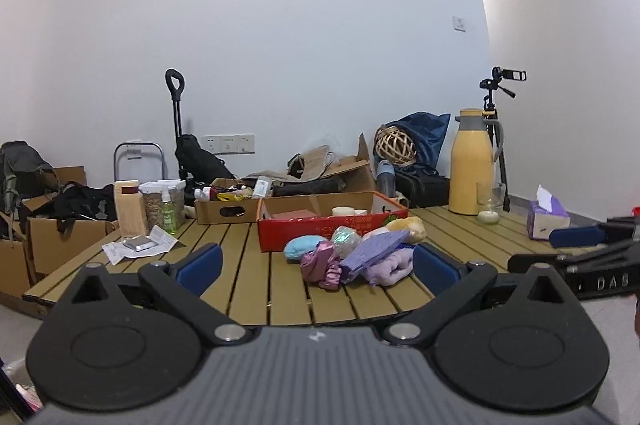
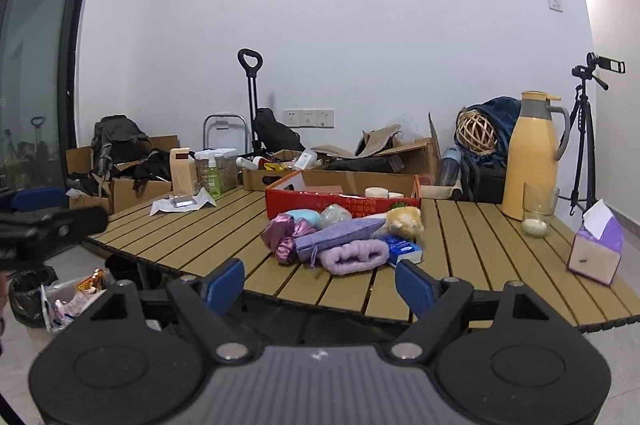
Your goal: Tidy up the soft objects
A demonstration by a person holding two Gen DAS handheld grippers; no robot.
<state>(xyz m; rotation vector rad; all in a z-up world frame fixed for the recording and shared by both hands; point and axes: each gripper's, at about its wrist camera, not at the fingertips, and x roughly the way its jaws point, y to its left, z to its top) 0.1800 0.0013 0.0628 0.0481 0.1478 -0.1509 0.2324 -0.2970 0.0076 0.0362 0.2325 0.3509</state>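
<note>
A pile of soft things lies mid-table in front of a red cardboard box [image 1: 320, 227]: a pink satin scrunchie [image 1: 320, 263], a light blue plush [image 1: 304, 247], a purple fabric pouch [image 1: 374, 251], a rolled lavender knit [image 1: 394, 267] and a yellow plush toy [image 1: 408, 227]. My left gripper [image 1: 318, 265] is open at the table's near edge, short of the pile, and holds nothing. My right gripper [image 2: 320, 287] is also open and empty, off the near edge, facing the lavender knit [image 2: 356, 257] and the pouch [image 2: 340, 235]. It shows in the left wrist view at far right [image 1: 576, 249].
On the slatted table [image 2: 460, 265] stand a yellow thermos jug [image 2: 530, 157], a glass with a candle [image 2: 536, 213] and a purple tissue box [image 2: 596, 249]. At back left are a wooden block [image 1: 130, 207], a spray bottle [image 1: 168, 213] and paper [image 1: 138, 247]. Boxes and bags crowd the floor behind.
</note>
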